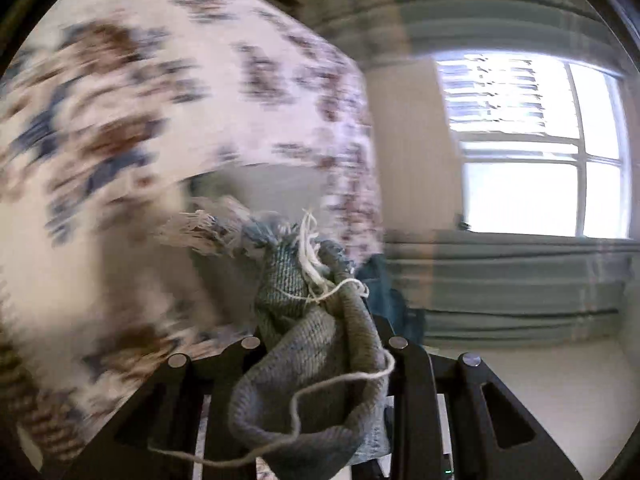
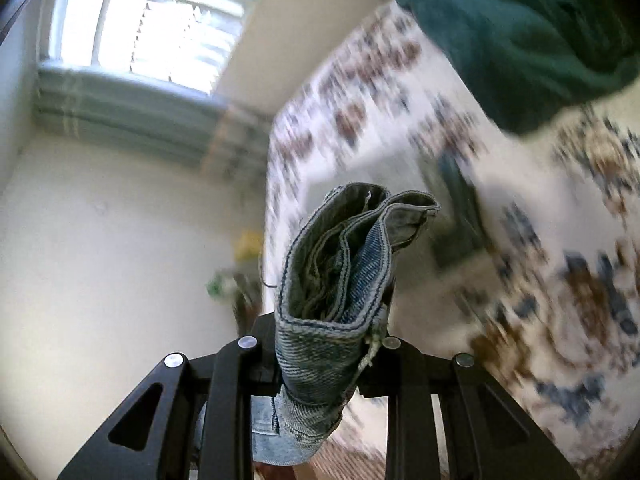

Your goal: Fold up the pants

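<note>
Left wrist view: a frayed hem of the pants (image 1: 308, 320), soft grey-blue denim with loose white threads, is being pinched in the left gripper (image 1: 320, 344) and held up before a blurred floral cloth (image 1: 140, 100) and a window (image 1: 540, 140).

Right wrist view: a bunched, stitched denim edge (image 2: 336, 280) is being clamped in the right gripper (image 2: 320, 344), raised in the air.

The denim is judged limp but fairly heavy, best held at seamed edges. No writing or label is being shown.
</note>
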### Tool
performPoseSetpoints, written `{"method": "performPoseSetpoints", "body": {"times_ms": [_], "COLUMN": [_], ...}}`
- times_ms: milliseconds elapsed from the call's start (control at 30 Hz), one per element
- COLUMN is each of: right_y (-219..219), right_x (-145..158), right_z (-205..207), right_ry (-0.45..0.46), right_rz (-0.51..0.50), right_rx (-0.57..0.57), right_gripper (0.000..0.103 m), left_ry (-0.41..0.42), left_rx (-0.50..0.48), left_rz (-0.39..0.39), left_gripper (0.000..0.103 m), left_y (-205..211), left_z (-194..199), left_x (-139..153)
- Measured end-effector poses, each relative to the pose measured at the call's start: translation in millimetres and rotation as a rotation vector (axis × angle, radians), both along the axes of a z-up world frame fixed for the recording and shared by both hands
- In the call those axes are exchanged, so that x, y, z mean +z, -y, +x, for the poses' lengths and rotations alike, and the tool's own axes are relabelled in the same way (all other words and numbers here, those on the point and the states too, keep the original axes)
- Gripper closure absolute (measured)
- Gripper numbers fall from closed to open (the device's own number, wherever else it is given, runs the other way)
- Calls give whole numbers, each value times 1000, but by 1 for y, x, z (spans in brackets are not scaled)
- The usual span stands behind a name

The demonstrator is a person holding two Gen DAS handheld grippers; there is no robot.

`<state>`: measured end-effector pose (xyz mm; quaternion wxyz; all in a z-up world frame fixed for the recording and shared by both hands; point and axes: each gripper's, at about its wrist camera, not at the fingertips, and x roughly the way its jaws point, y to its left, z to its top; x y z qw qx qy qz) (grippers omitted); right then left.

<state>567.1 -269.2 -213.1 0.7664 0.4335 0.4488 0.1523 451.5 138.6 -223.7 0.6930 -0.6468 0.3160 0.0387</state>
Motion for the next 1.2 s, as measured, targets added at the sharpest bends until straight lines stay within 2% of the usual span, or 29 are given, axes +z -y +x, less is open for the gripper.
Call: {"method": "performPoseSetpoints", "body": {"times_ms": [100, 200, 300, 367, 500, 567, 667, 767, 833, 900, 933, 967, 1033, 1100, 1133, 1200], "right_y": [-15, -28, -37, -41, -49, -48, -46, -47, -49, -46, -45, -45, -44, -44, -45, -54], "right_x": [22, 21, -15, -52, -148, -178, -195, -196, -193, -198, -197, -190, -178, -166, -159, -139], "right_z": [48, 88, 118, 128, 126, 116, 109, 110, 110, 111, 109, 102, 93, 84, 81, 71], "right_ry": [64, 99, 80, 41, -92, -125, -114, -119, -153, -189, -203, -211, -232, -234, -237, -232], "right_rz": [24, 26, 21, 9, -35, -45, -58, -91, -124, -150, -180, -204, -289, -354, -395, -540], "right_rx": [-87, -154, -209, -226, -243, -259, -270, -247, -210, -183, -175, -169, -154, -146, -139, -108], "right_gripper": [76, 76, 76, 76, 76, 76, 76, 75, 69, 63, 57, 48, 37, 26, 21, 14], "left_ry": [79, 138, 138, 103, -38, -85, -128, -151, -197, -263, -285, -310, -332, -324, -316, -296], "left_rx": [-74, -143, -201, -241, -313, -326, -336, -349, -373, -417, -436, -456, -497, -533, -561, -608], "left_rz": [38, 96, 112, 124, 149, 154, 134, 125, 161, 227, 272, 335, 482, 591, 670, 783], "left_gripper": [80, 80, 80, 80, 80, 80, 80, 76, 72, 62, 49, 27, 12, 12, 12, 12], "left_y": [-15, -25, -37, -42, -45, -41, -44, -40, -37, -34, -33, -33, -26, -20, -13, -1], "left_z": [80, 151, 205, 228, 238, 231, 217, 211, 210, 211, 212, 214, 211, 207, 203, 194], "left_x": [27, 35, 9, -29, -118, -146, -177, -183, -180, -171, -165, -159, -141, -129, -119, -104]}}
